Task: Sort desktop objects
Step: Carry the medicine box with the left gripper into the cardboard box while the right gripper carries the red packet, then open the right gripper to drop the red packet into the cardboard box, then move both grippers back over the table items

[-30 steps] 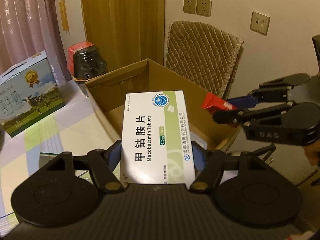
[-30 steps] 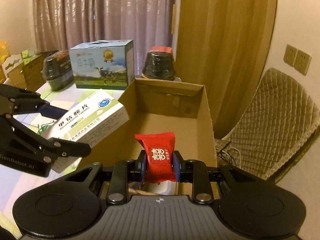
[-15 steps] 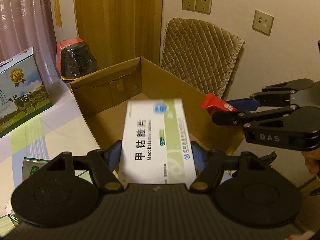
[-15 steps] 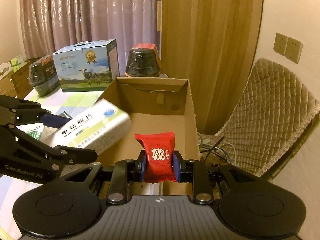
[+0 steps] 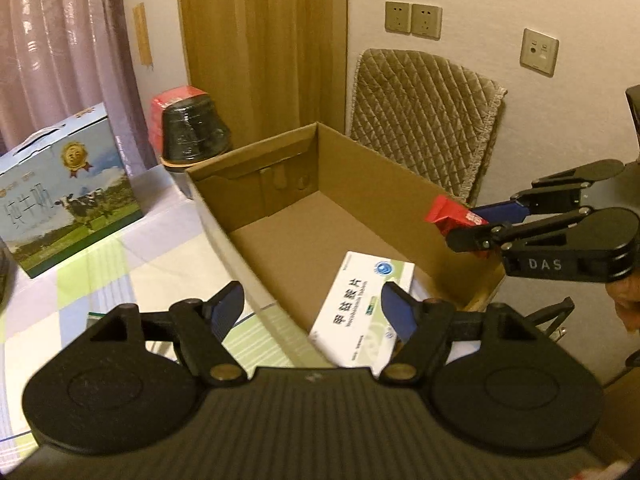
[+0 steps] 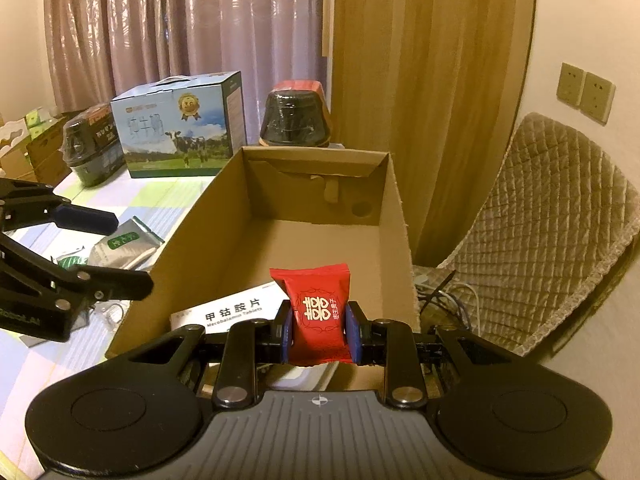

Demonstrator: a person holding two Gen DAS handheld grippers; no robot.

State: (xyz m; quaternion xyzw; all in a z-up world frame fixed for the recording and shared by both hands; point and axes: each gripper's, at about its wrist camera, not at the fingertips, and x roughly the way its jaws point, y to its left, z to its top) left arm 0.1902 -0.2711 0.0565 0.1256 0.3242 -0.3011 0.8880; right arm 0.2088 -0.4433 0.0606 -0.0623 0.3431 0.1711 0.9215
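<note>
A white and green medicine box (image 5: 360, 312) lies flat on the floor of the open cardboard box (image 5: 360, 184), at its near end. My left gripper (image 5: 312, 302) hovers over the carton's near left wall; its jaws are opening and nothing touches the pads. In the right wrist view the medicine box (image 6: 232, 312) shows just left of my right gripper (image 6: 320, 332), which is shut on a red candy packet (image 6: 320, 312) above the near end of the cardboard box (image 6: 396, 240). The left wrist view shows that gripper (image 5: 476, 226) with the packet (image 5: 448, 214) over the carton's right wall.
A blue milk carton (image 5: 68, 196) and a black wrapped bowl (image 5: 196, 136) stand behind the cardboard box on the checked tablecloth. A silver pouch (image 6: 124, 244) lies left of the box. A quilted chair (image 5: 424, 120) stands to the right, off the table.
The left gripper's jaws have spread and let go of the medicine box, which dropped onto the carton floor. The right gripper kept its hold on the red packet.
</note>
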